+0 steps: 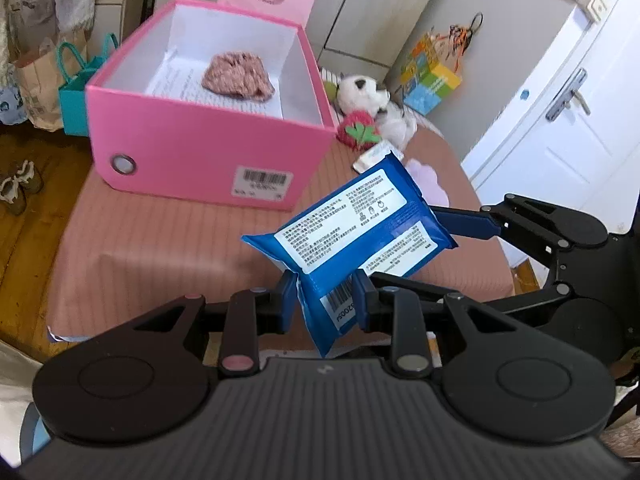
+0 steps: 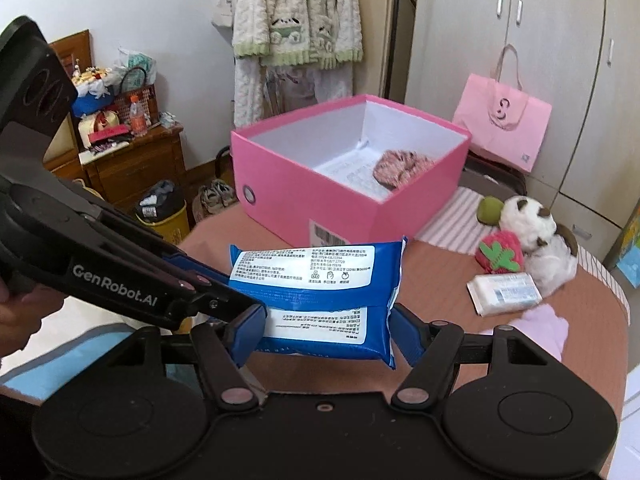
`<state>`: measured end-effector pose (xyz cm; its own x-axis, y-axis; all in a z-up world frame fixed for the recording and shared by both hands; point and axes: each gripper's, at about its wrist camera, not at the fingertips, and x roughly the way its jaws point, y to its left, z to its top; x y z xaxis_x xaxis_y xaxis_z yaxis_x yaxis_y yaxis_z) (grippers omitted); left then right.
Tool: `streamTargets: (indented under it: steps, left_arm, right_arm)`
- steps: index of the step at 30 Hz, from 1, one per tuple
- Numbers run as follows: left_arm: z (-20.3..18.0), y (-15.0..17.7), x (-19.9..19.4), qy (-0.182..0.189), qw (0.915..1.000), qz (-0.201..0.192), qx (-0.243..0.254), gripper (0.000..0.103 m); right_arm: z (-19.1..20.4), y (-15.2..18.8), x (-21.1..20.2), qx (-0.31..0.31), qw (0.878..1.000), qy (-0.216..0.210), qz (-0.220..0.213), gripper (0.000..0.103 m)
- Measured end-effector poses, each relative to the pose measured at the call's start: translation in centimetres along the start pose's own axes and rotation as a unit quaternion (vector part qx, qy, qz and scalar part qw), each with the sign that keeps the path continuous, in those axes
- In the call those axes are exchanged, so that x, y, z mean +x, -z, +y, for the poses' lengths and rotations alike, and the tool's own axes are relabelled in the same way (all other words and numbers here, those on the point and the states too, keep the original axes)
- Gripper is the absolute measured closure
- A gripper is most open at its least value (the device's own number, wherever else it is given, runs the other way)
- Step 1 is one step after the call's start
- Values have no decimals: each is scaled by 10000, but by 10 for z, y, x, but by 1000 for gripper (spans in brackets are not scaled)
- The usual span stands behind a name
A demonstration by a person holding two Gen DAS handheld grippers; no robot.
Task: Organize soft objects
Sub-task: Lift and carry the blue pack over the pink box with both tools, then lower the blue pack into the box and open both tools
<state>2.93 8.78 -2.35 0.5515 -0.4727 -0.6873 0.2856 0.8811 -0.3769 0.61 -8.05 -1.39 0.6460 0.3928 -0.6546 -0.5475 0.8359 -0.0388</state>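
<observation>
Both tongs hold the blue wipes pack [image 2: 320,292] above the desk [image 1: 160,240]: left tongs [image 1: 324,300] pinch one end flap, right tongs [image 2: 326,332] span its width. The open pink box [image 2: 304,204] lies beyond, the pack's long axis pointing roughly toward it

Both grippers hold one blue wipes pack [image 1: 352,236] above the table. The left gripper [image 1: 324,300], at the bottom centre of its own view, has its blue jaws closed tight on the crimped end seam of the pack. In the right wrist view it enters from the left of the frame, with a bit of a hand [image 2: 16,308] at the left edge. The right gripper [image 2: 328,332], at the bottom centre of its view, has its jaws standing wide, one pad pressing on each side of the pack's body.
</observation>
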Motion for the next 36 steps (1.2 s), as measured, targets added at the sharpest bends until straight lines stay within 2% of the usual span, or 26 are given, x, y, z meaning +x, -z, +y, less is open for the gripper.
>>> streamTargets:
  steps: [7, 13, 17, 20, 29, 33, 36]
  left_arm:
    - [22, -18, -28, -120, 9998, 76, -104, 76]
    - [31, -52, -47, -326, 9987, -387, 5, 76]
    - [34, -78, -47, -386, 9973, -616, 123, 76]
    - [38, -101, -41, -356, 9970, -677, 145, 76]
    - [48, -157, -2, -232, 9963, -775, 306, 75]
    - [64, -178, 27, -176, 9983, -551, 119, 75]
    - [76, -187, 49, -227, 9992, -337, 44, 75]
  right_arm:
    - [15, -28, 3, -107, 9992, -351, -151, 29]
    - [15, -64, 10, -109, 9975, -454, -533, 29]
    - [2, -86, 17, -5, 9959, -456, -778, 30]
    - [-9, -100, 27, 95, 9952, -438, -874, 32]
    - [-58, -135, 56, 391, 9946, -268, -920, 50]
    - [-78, -145, 81, 541, 9957, -186, -727, 61]
    - [-91, -150, 103, 710, 9958, -232, -524, 65]
